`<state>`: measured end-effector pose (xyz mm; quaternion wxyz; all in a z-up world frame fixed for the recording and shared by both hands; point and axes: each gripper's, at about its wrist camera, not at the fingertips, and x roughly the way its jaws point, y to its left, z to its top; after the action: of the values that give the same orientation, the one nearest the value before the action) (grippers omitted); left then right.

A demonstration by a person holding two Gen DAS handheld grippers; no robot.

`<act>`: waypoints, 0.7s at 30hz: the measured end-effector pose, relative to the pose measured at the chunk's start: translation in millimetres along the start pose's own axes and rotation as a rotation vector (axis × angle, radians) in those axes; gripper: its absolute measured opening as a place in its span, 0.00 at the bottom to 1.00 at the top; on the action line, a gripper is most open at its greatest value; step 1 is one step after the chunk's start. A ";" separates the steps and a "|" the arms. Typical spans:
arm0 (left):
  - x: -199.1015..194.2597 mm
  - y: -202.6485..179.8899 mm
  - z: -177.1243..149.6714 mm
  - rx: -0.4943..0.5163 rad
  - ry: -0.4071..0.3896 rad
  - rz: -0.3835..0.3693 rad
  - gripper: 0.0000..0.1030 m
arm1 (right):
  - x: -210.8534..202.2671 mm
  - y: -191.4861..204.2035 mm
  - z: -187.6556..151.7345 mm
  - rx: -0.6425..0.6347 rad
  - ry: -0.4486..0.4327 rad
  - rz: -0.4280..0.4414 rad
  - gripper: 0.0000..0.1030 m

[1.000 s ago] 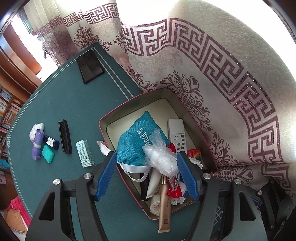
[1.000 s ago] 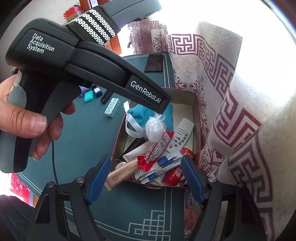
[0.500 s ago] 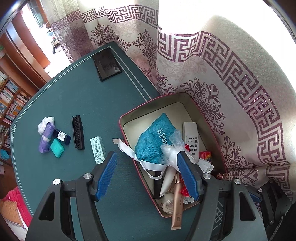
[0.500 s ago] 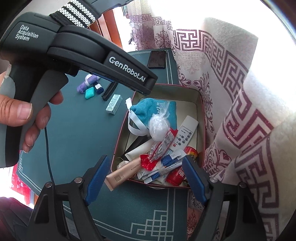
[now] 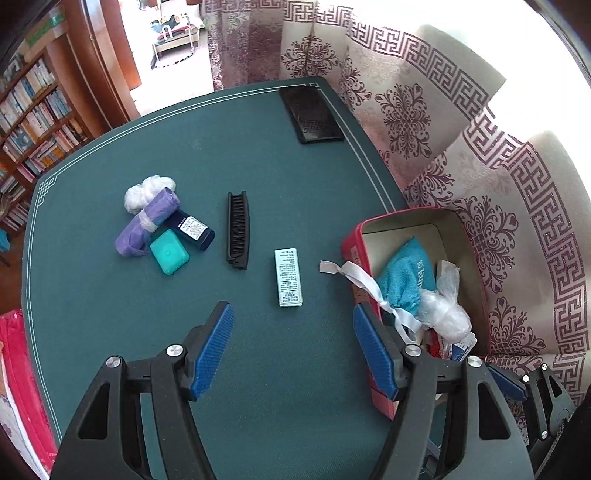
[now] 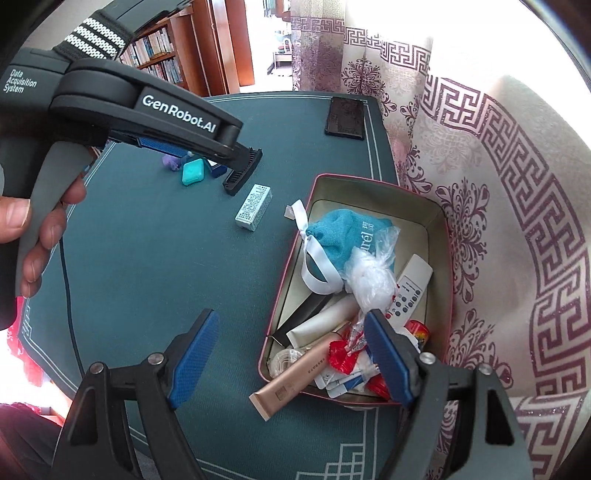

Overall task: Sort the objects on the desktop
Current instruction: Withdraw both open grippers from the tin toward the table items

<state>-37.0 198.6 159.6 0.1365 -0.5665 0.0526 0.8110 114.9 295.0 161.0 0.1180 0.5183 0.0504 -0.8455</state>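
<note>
Table (image 5: 110, 332): dark green cloth top, thin white border lines with a fret motif at the corners. Curtain (image 5: 461, 155) hangs against the table's far and right edges: cream fabric, glittery purple key-pattern bands and floral medallions, folds strongly backlit, top right washed out by daylight. Left of the table, wooden bookshelves (image 5: 33, 122) packed with books, reddish-brown frame. Beyond the table's far edge, between shelves and curtain, a bright doorway (image 5: 170, 33) opens onto a sunlit room with pale floor; furniture there too small to identify. Red fabric (image 5: 18, 369) below the table's left edge
</note>
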 end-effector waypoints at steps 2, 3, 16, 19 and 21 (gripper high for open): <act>0.4 22.6 -3.4 -0.043 0.000 0.002 0.69 | 5.5 3.6 5.8 0.019 0.015 0.008 0.81; 0.4 33.6 -5.6 -0.063 0.000 0.003 0.69 | 8.1 5.3 8.8 0.031 0.021 0.014 0.81; -5.7 148.0 -49.5 -0.222 -0.017 0.043 0.69 | 38.8 32.2 34.4 0.112 0.065 0.029 0.81; -5.6 166.0 -59.0 -0.248 -0.015 0.044 0.69 | 45.7 33.6 36.4 0.145 0.071 0.038 0.81; -1.8 176.8 -64.5 -0.272 -0.005 0.033 0.69 | 50.7 33.3 40.6 0.171 0.076 0.062 0.81</act>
<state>-27.7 13.6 126.3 0.0452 -0.5770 -0.0489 0.8140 66.1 246.9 135.7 0.0974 0.5595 -0.0337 -0.8224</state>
